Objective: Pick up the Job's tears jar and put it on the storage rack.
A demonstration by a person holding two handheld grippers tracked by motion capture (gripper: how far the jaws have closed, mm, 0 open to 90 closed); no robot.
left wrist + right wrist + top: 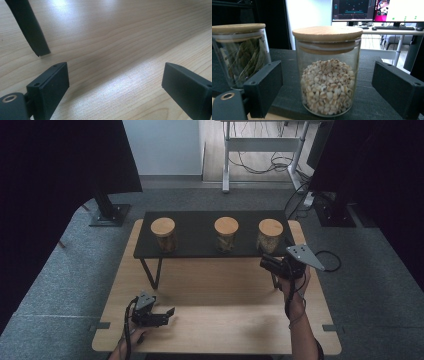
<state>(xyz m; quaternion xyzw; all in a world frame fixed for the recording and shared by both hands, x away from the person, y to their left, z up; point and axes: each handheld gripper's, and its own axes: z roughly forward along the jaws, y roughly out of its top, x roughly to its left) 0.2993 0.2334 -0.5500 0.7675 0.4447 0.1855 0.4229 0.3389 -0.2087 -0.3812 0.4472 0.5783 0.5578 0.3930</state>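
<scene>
Three glass jars with wooden lids stand in a row on a black raised shelf [200, 232]. The right jar [270, 236] [328, 72] holds pale grains. The middle jar [226, 234] [239, 53] holds dried leaves. The left jar [164, 234] stands farther off. My right gripper [266, 262] [327, 93] is open just in front of the grain jar, its jaws wide on either side and clear of the glass. My left gripper [170, 312] [115, 85] is open low over the wooden table [215, 320], with nothing between its jaws.
One shelf leg [28, 27] [152, 272] stands on the table ahead of the left gripper. A desk with monitors [377, 10] is behind the shelf. Grey carpet [65, 270] surrounds the table, with black stands and cables at the back.
</scene>
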